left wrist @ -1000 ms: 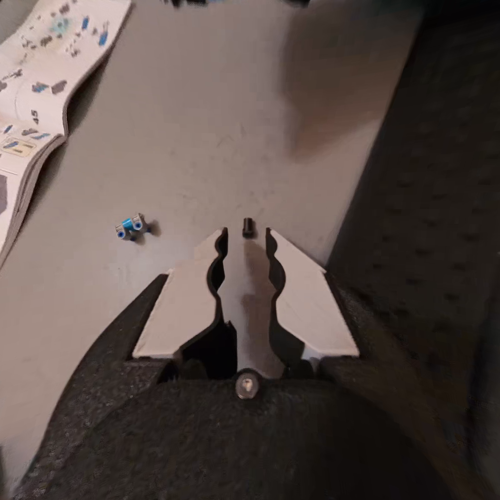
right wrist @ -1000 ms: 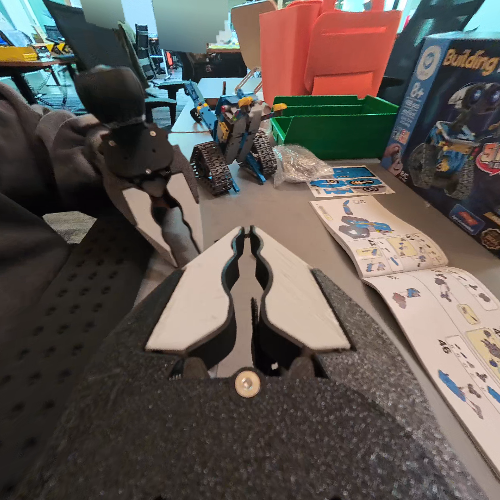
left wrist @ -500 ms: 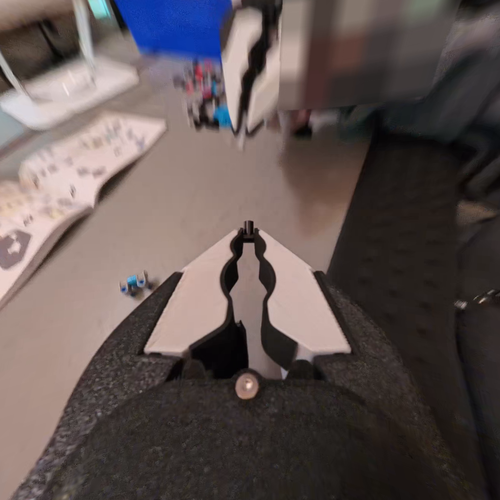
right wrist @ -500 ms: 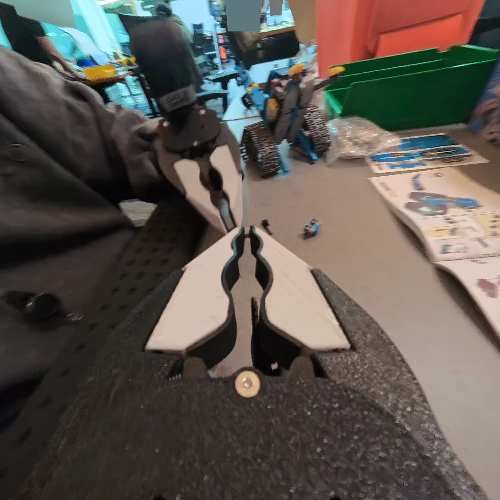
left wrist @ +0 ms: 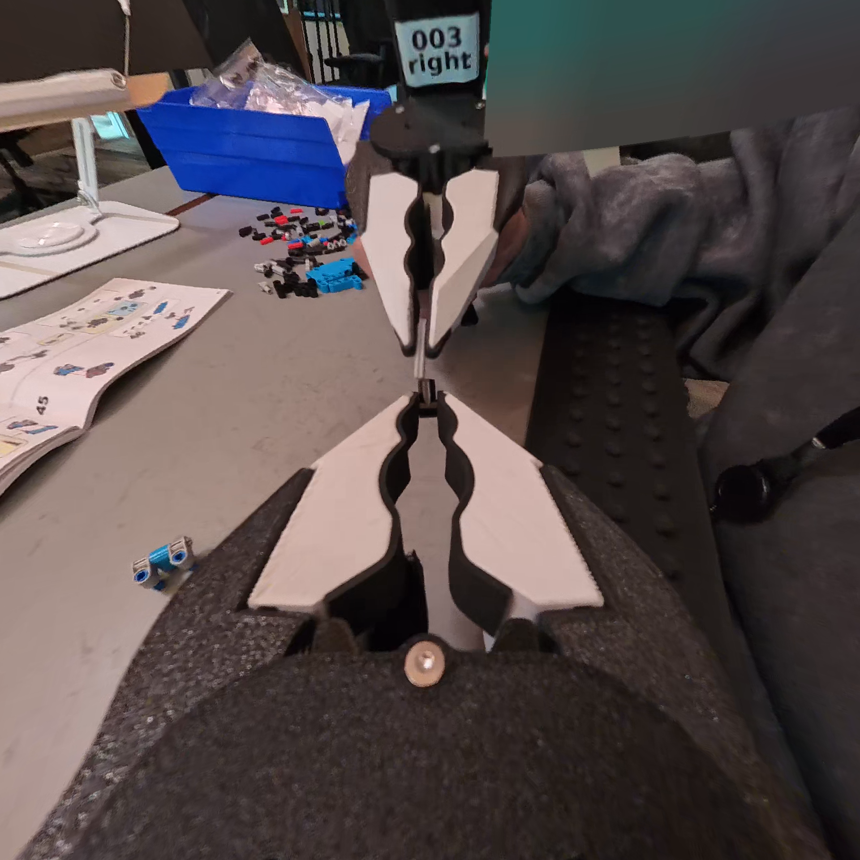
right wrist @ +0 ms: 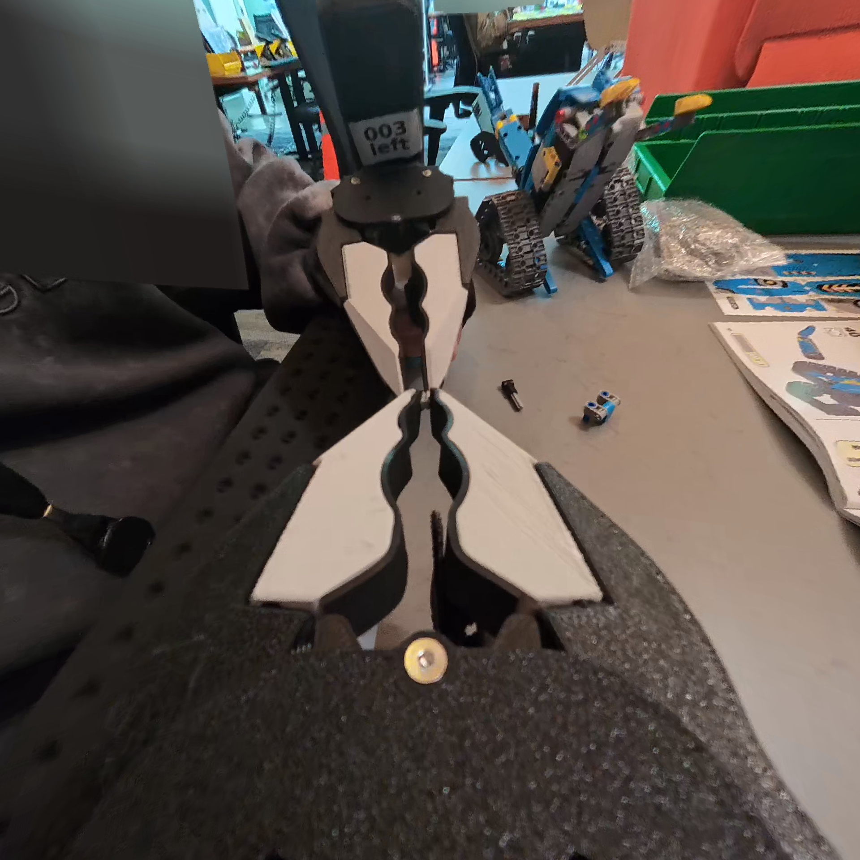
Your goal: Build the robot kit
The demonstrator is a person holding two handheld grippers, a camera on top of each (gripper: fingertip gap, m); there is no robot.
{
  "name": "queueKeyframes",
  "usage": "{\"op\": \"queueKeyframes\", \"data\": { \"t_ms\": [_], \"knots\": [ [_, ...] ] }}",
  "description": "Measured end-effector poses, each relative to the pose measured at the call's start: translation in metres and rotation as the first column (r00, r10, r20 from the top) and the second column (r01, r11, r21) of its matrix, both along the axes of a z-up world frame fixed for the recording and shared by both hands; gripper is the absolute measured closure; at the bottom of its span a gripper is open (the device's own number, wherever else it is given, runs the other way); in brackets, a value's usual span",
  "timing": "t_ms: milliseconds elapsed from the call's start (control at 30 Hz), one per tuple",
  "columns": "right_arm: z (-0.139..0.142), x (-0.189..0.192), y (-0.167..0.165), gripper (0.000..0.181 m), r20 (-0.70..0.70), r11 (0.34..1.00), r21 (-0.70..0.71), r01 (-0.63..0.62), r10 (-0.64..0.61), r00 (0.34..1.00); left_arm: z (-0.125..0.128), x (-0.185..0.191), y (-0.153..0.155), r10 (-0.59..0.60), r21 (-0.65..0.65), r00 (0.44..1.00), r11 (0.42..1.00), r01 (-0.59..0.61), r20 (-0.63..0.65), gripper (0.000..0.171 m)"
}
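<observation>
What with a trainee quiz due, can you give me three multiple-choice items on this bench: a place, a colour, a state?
1. The loose black pin lies: A in a green bin; B on the table, between the gripper tips and the blue-and-grey piece; C on the booklet.
2. The bin behind the pile of small parts is: A orange; B white; C blue.
3. The left gripper is: A wide open; B shut on a small black piece; C out of view.
Key: B, it lies on bare tabletop; C, its walls are blue; B, its tips pinch the piece, facing the right gripper's grey rod.
</observation>
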State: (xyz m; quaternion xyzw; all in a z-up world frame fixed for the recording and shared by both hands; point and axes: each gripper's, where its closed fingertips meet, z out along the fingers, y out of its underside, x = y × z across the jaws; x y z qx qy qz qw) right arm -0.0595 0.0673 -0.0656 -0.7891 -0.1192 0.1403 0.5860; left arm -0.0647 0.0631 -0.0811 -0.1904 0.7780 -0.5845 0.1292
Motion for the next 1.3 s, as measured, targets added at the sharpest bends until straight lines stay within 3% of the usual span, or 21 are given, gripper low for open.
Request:
{"op": "queueKeyframes", "data": {
  "t_ms": [633, 967, 1300],
  "knots": [
    [0.0, 0.001, -0.001, 0.178, -0.061, 1.0, 0.011, -0.014, 0.015, 0.998, 0.006, 0.003, 0.003, -0.004, -0.065, 0.999, 0.998, 0.001, -0.046, 0.166],
    [0.01, -0.006, -0.003, 0.178, 0.034, 0.997, 0.062, -0.04, 0.038, 0.999, 0.016, -0.004, 0.0, -0.154, -0.217, 0.972, 0.969, 0.114, -0.18, 0.166],
    [0.009, -0.014, -0.007, 0.178, 0.049, 0.996, 0.039, -0.082, 0.08, 0.996, 0.015, -0.012, -0.005, -0.223, -0.228, 0.954, 0.958, 0.177, -0.198, 0.166]
  ]
}}
